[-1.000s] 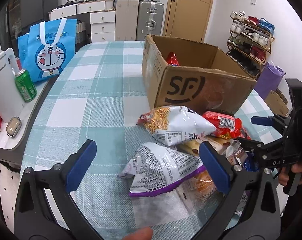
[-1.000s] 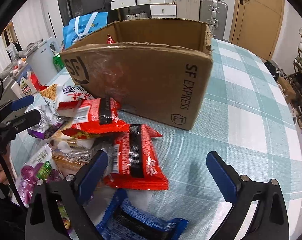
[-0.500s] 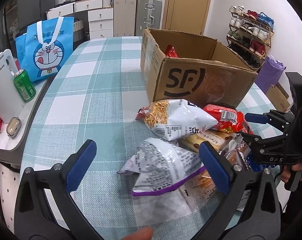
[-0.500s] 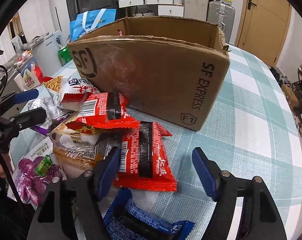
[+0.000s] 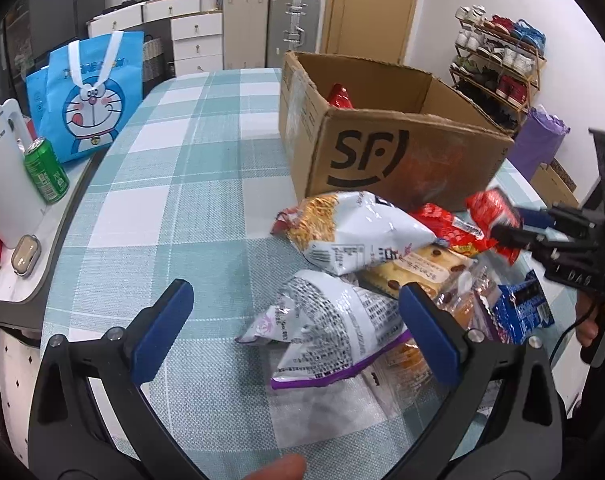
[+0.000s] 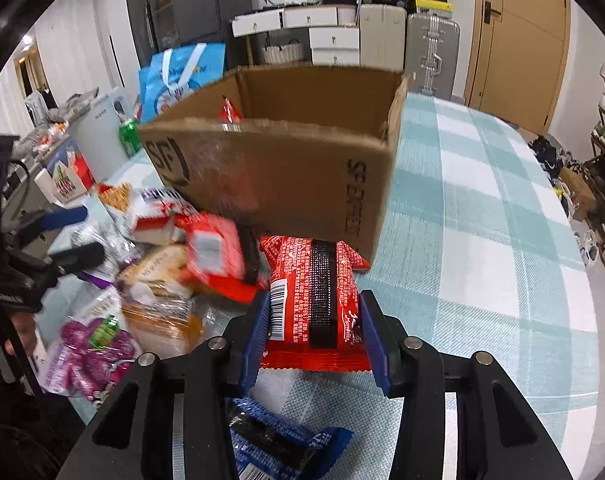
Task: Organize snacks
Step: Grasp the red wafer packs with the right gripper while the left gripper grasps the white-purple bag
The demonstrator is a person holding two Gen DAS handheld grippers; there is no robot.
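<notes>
From the left wrist camera, we look down along our left gripper (image 5: 290, 320), its two blue fingers (image 5: 164, 330) spread wide apart with nothing between them, hovering above a teal checked tablecloth (image 5: 174, 200). Just ahead lies a silver and purple snack bag (image 5: 334, 336), and beyond it a white bag showing yellow crisps (image 5: 354, 232). Behind these stands an open cardboard box (image 5: 386, 152) with one red packet (image 5: 339, 97) inside. At the right edge our right gripper (image 5: 502, 226) appears, a red snack packet (image 5: 492, 210) in its tips, near a blue packet (image 5: 522, 312). A blue cartoon tote bag (image 5: 88, 100) and a green can (image 5: 46, 170) sit off to the left.

From the right wrist camera, our right gripper (image 6: 312, 336) is closing, and its blue pads (image 6: 254, 336) press on both sides of the red snack packet (image 6: 314, 300), which has a black stripe down its middle. The packet sits just in front of the cardboard box (image 6: 286, 176). The blue packet (image 6: 278, 440) lies below the fingers. To the left is a heap of other snacks (image 6: 154, 288), with our left gripper (image 6: 74, 236) beyond it, fingers apart.
</notes>
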